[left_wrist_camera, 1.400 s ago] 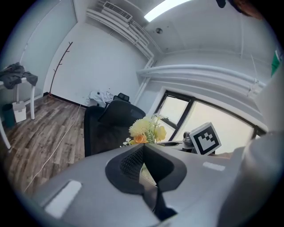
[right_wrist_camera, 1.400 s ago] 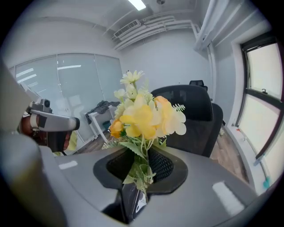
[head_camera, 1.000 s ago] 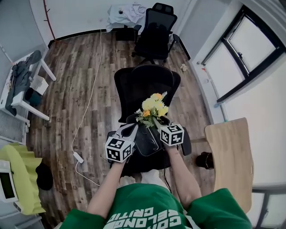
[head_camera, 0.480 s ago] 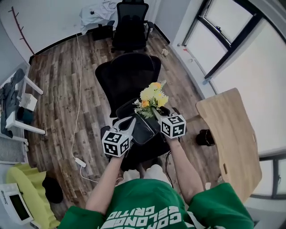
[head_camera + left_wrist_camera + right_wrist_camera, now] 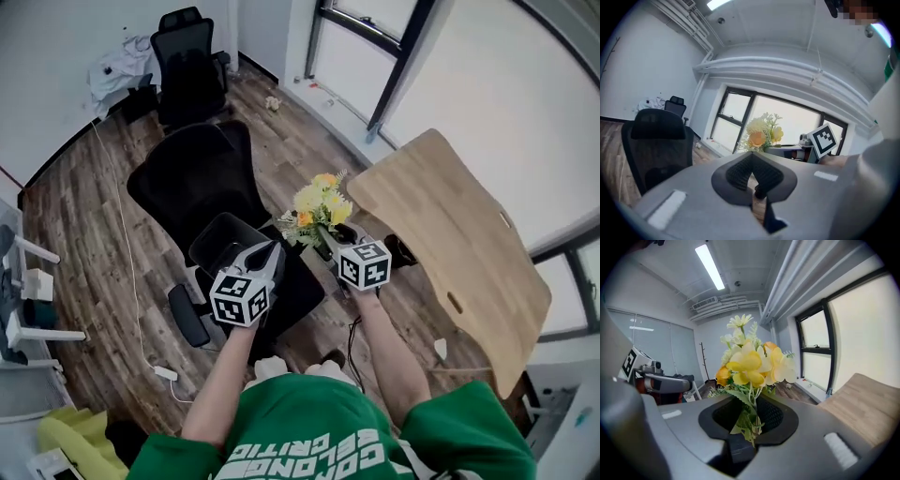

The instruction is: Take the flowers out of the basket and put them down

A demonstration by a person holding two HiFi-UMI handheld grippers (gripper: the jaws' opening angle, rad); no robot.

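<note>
Right tongs pinch the yellow-and-orange artificial flower bunch at its green stems. It is judged light, soft and crushable. Left tongs are pressed together on the rim of the black basket.

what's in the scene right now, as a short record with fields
right gripper: shut on the flowers' stems
flowers: yellow and orange bunch, upright, out of the basket
left gripper: shut, at the basket's edge
basket: black, left of the flowers, no flowers in it
table: bare wood, right of the flowers
chair: black, under the basket
</note>
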